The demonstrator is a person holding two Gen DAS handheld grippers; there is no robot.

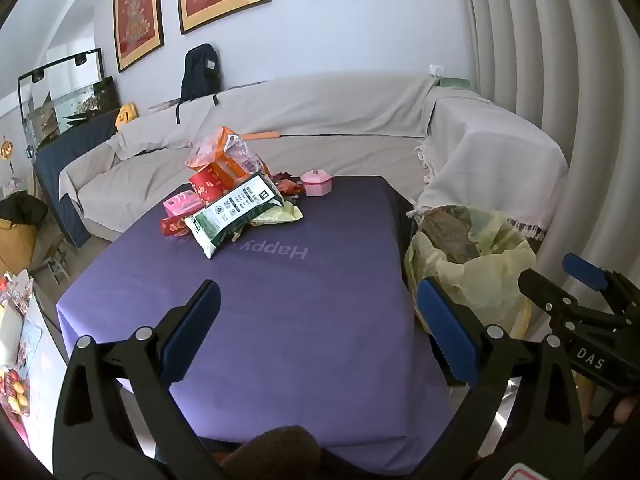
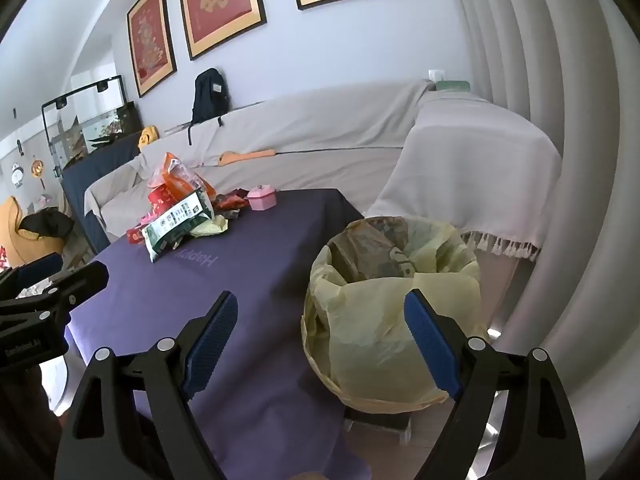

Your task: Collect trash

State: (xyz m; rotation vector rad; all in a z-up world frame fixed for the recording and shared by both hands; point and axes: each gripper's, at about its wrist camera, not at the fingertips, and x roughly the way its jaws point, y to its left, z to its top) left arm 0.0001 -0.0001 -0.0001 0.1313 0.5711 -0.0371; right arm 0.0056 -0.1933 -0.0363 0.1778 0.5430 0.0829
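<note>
We hold both grippers above the near end of the purple-covered bench (image 1: 280, 320), fingers spread wide and empty: left gripper (image 1: 318, 312), right gripper (image 2: 320, 320). The trash, a heap of snack wrappers (image 1: 232, 196), lies at the far end, well apart from us. The yellow-lined trash bin (image 2: 392, 320) stands just beside the bench.

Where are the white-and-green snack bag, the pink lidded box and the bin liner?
white-and-green snack bag (image 1: 236, 210), left wrist view, printed face.
pink lidded box (image 1: 316, 183), left wrist view, lid.
bin liner (image 2: 384, 320), right wrist view, front wall.
</note>
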